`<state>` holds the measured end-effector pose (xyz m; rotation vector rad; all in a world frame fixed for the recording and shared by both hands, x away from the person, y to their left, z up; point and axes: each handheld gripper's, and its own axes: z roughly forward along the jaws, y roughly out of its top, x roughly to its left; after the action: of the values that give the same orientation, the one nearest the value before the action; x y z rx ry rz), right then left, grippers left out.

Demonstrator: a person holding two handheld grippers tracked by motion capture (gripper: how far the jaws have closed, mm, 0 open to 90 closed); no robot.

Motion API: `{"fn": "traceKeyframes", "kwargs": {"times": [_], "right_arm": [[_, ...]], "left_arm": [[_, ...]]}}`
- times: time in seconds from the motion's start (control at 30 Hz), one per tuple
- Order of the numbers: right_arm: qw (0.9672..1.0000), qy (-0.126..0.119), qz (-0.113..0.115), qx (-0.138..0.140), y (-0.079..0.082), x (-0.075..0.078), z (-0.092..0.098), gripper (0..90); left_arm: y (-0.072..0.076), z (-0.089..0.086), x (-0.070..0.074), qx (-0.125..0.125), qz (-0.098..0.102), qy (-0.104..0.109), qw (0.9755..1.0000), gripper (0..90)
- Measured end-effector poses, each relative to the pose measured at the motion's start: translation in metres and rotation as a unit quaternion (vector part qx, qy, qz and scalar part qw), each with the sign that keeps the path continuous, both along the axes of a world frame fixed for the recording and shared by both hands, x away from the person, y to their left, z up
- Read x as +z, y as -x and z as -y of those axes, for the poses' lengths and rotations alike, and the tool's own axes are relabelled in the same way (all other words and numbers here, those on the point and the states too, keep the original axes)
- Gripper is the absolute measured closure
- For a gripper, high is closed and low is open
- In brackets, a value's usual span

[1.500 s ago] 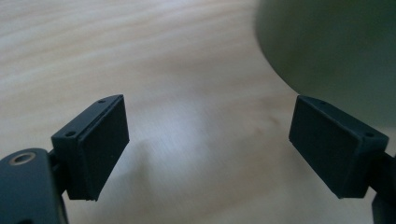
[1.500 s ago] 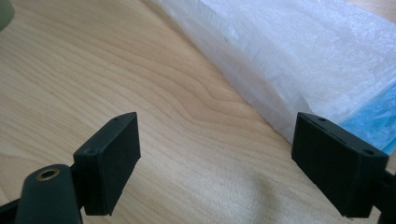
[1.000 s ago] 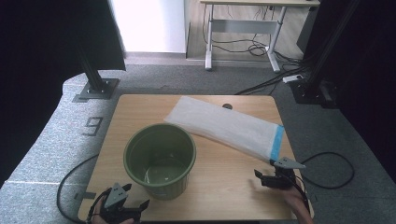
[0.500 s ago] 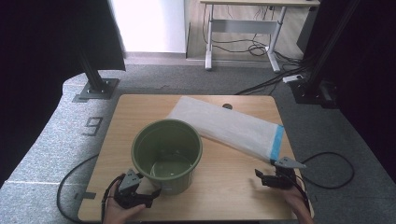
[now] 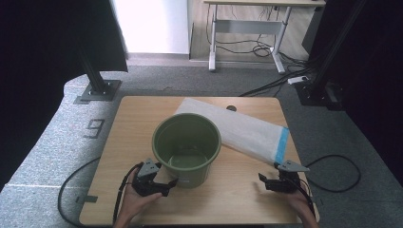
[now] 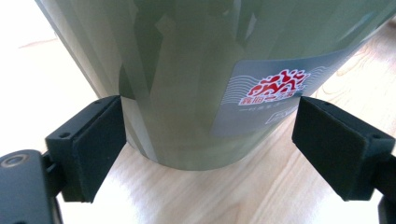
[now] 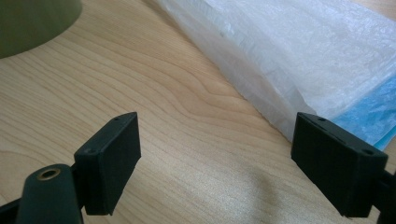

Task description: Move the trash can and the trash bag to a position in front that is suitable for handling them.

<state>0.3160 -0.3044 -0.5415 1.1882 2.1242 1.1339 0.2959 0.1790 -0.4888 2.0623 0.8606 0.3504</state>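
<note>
The left claw (image 5: 167, 183) stands spread around the base of the green plastic bucket (image 5: 187, 145), which sits mid-counter (image 5: 128, 123). The right claw (image 5: 263, 180) is spread too, empty, near a white woven sack (image 5: 237, 129).

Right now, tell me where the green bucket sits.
In the high view the green bucket stands upright near the middle of the wooden table, just left of the white bag. The left tongs are open at its base.

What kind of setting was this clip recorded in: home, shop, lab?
Most likely a lab or office data-collection bay: a small light wooden table on grey carpet, black metal rig posts bolted beside it, and a white-legged desk with trailing cables behind.
</note>
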Motion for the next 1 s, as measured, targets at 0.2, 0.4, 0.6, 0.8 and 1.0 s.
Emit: {"fn": "traceKeyframes", "kwargs": {"times": [0.2,0.4,0.6,0.8,1.0], "right_arm": [[1.0000,0.004,-0.002,0.000,-0.001,-0.001,-0.001,15.2],[0.9999,0.011,-0.001,0.005,0.001,-0.001,-0.003,15.2],[0.9999,0.009,0.001,0.004,0.002,-0.001,-0.002,15.2],[0.9999,0.013,-0.001,0.002,0.002,-0.001,-0.002,15.2],[0.9998,0.017,-0.002,0.001,0.002,-0.002,-0.002,15.3]], "left_arm": [[-0.011,0.014,0.001,-0.009,-0.001,-0.006,0.9999,12.7],[-0.018,0.027,0.002,-0.007,-0.001,-0.012,0.9999,12.8],[-0.028,0.039,0.001,0.003,0.004,-0.013,0.9999,12.6],[-0.038,0.046,0.001,0.006,0.002,-0.009,0.9999,12.7],[-0.040,0.046,0.000,0.009,0.001,-0.006,0.9999,12.3]]}}
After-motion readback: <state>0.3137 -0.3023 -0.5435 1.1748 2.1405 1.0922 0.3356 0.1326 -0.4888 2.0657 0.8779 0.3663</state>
